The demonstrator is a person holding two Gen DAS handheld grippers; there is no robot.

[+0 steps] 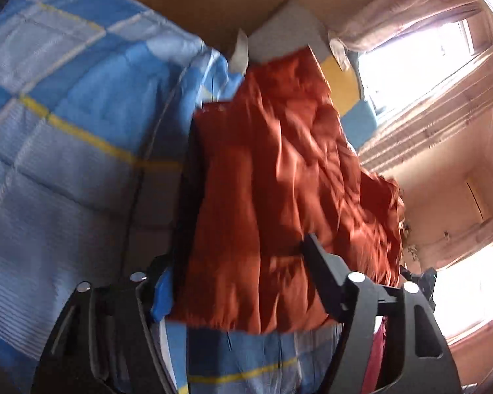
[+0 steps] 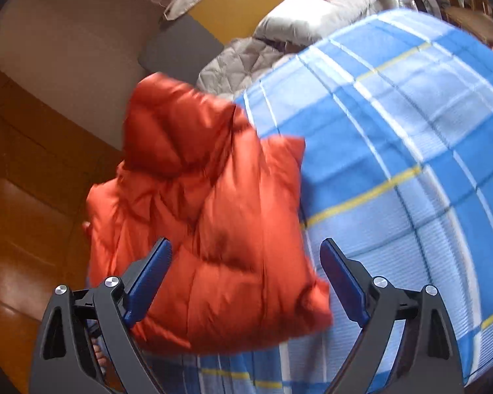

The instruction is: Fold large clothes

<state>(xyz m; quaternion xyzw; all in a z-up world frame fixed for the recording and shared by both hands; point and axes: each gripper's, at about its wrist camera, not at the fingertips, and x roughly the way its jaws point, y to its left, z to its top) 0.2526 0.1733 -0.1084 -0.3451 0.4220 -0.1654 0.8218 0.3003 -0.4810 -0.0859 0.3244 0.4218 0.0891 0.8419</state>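
Lying on 1 blue plaid quilt (image 2: 394,164), 1 orange puffer jacket (image 2: 207,229), left tongs (image 1: 236,282) and right tongs (image 2: 246,279) spread

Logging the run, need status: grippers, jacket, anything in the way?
Left gripper open, jacket between its fingers. Right gripper open, empty. Orange puffer jacket crumpled at the edge of the blue plaid bedspread. Grey quilt beyond, clear of it.

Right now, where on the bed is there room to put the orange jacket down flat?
The blue checked bedspread looks bare to the right of the orange jacket. Up by the headboard it is crowded: a grey quilt and a pillow are piled there.
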